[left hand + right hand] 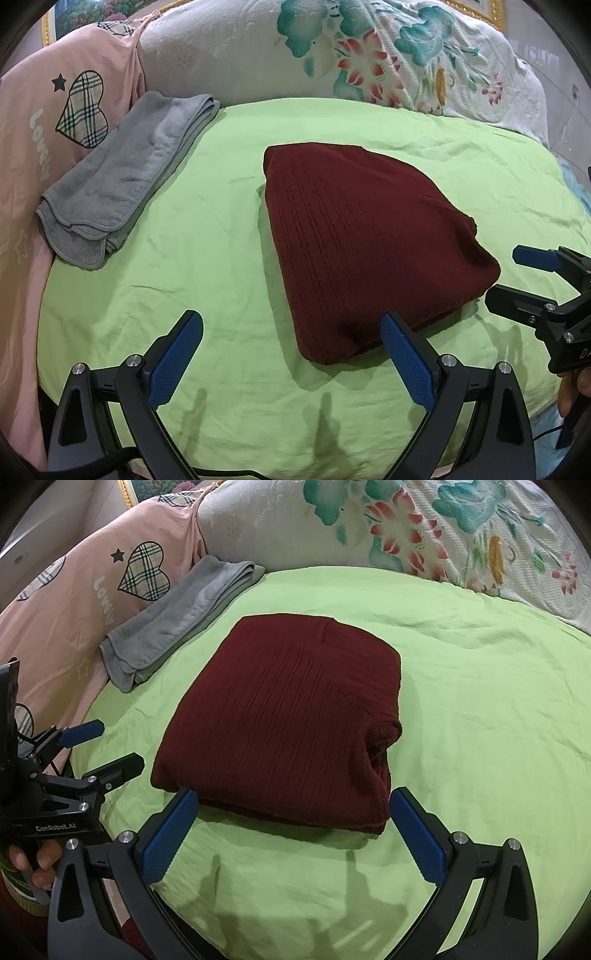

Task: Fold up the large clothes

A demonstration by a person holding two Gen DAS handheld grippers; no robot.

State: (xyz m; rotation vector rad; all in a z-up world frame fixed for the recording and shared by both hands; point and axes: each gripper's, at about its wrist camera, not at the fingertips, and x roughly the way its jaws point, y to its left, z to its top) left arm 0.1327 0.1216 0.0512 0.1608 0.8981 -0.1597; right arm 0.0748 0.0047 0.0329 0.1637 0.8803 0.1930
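A dark red ribbed knit garment (362, 240) lies folded into a compact rectangle on the green sheet (221, 221); it also shows in the right wrist view (288, 720). My left gripper (291, 321) is open and empty, just in front of the garment's near left corner. My right gripper (295, 797) is open and empty, its fingers level with the garment's near edge. The left gripper shows at the left in the right wrist view (110, 746), and the right gripper at the right in the left wrist view (517, 277). Both are held above the sheet.
A folded grey towel (125, 184) lies at the left of the sheet, also in the right wrist view (177, 620). A pink quilt with plaid hearts (74, 103) borders the left. A white floral blanket (369, 55) is piled at the back.
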